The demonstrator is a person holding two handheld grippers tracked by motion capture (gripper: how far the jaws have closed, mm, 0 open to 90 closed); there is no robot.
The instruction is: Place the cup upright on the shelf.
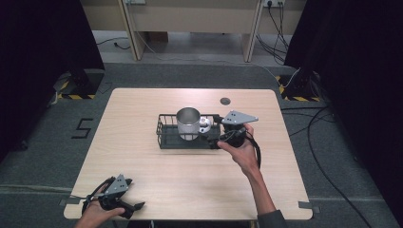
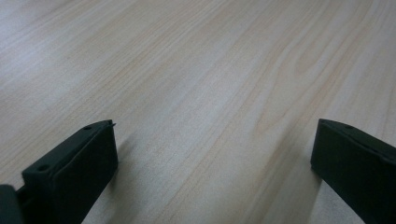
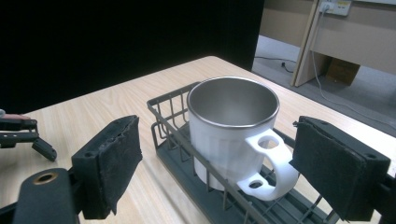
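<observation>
Pale wood-grain table [image 1: 142, 166], then the black wire basket [image 1: 166, 133] near its middle, with the steel-lined white mug [image 3: 232, 126] standing upright inside it, its 2-hole handle [image 3: 267, 165] facing the right gripper [image 3: 219, 163] — this looks like the approach before a grasp. Right jaws stand wide with nothing held, their padded faces flanking the handle; the next move calls for easing in level and closing squarely on it, clear of the wires. Left gripper [image 2: 212, 158] sits at the table's near edge — jaws wide apart, nothing between them.

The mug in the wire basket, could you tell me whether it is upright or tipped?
Upright: the mug stands in the basket, its open mouth facing up.
</observation>
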